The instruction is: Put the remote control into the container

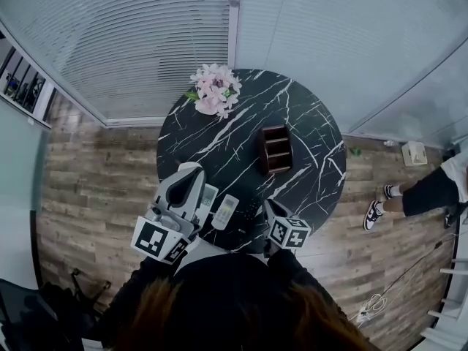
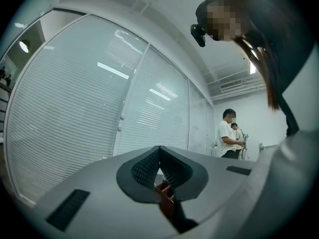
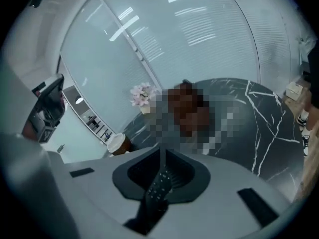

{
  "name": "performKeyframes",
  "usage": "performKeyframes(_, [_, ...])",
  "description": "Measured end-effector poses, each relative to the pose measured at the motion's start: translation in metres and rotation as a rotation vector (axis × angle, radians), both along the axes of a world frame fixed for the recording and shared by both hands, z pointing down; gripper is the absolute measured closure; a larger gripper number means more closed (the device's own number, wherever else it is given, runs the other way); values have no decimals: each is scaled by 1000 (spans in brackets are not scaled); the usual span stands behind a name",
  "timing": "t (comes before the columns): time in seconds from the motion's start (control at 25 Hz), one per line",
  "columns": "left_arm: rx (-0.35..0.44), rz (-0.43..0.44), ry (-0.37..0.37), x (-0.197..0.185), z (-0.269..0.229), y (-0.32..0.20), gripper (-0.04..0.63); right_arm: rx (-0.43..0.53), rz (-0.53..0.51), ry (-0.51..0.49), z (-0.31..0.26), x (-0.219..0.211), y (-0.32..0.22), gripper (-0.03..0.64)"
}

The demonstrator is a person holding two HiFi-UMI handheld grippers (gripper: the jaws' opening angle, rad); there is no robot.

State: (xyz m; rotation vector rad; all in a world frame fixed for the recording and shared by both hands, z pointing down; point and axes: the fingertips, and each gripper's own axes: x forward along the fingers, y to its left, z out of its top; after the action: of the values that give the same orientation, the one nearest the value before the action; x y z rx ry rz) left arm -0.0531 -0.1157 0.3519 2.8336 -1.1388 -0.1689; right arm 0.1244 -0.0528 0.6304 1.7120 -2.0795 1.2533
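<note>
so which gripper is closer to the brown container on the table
Right. The right gripper sits just on the person's side of the brown container, pointing toward it. The left gripper is farther off, out to the container's left beside the pale remotes.

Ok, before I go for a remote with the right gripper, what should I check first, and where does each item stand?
1. Container upright on the table, nothing lying across it: ok.
2. Remote in sight: ok, a light remote lies near the left gripper, a second remote alongside.
3. Right gripper jaws apart for a grasp: not ok, they are shut.
4. Left gripper free: ok, jaws shut on nothing.
5. Dark buttoned remote under the right jaws, touched or not: cannot tell.
</note>
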Motion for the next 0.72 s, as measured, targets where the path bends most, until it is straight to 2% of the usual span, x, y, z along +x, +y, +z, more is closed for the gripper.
performKeyframes(0.08, [6, -1, -10, -1, 2, -2, 588, -73, -8, 14, 22, -3, 6, 560])
performKeyframes(0.16, [11, -9, -14, -3, 3, -4, 588, -132, -36, 28, 37, -11, 10, 441])
performKeyframes(0.2, [12, -14, -14, -4, 3, -6, 588, -156, -54, 38, 42, -15, 12, 397])
performKeyframes(0.24, [14, -17, -13, -4, 2, -7, 588, -176, -74, 48, 47, -21, 14, 383])
performKeyframes(0.44, [25, -22, -13, -5, 2, -8, 588, -227, -163, 102, 64, -42, 13, 371])
performKeyframes(0.72, [17, -37, -14, -10, 3, -2, 588, -234, -232, 243, 80, -41, -7, 371])
